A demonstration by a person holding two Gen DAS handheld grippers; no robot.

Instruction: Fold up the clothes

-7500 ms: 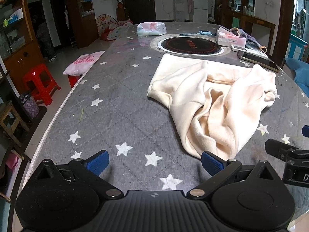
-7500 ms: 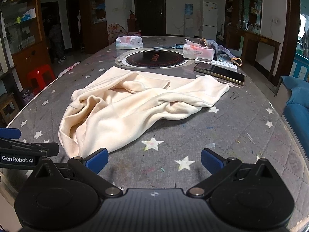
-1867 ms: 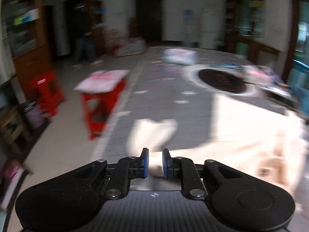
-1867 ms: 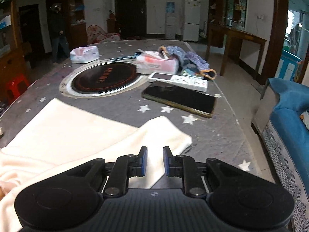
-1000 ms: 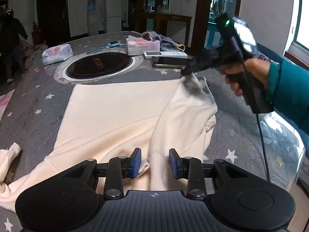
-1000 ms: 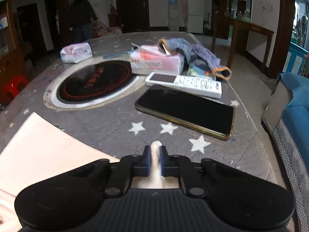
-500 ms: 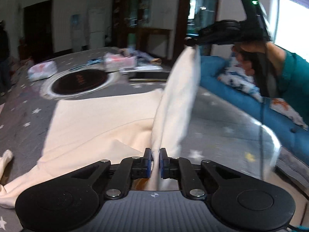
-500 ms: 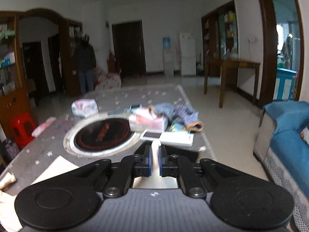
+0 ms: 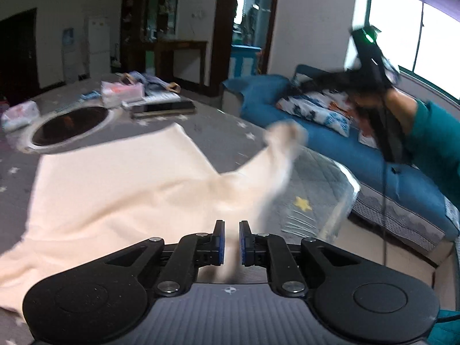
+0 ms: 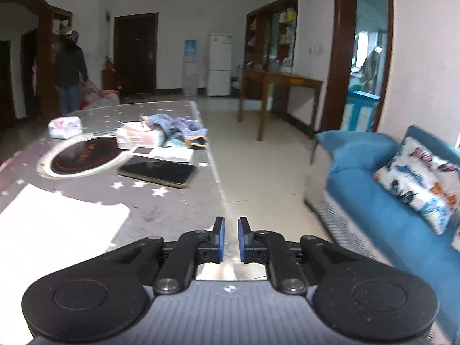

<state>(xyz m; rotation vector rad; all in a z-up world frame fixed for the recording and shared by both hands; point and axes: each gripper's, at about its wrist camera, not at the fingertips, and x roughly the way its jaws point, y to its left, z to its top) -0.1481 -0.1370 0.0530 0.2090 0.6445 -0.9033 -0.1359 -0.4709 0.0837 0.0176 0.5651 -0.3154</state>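
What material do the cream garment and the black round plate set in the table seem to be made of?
Cream garment: it looks like a soft, thick knit, perhaps fleece or cotton jersey; matt, and it drapes in rounded folds. The picture is blurred, so the weave cannot be told.

Black round plate: probably glass or ceramic, glossy, with a reddish ring pattern; the ring around it looks like brushed metal.

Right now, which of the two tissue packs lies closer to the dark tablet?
The boxed pack, right behind the white remote and the tablet. The soft pack lies on the far side of the round hob.
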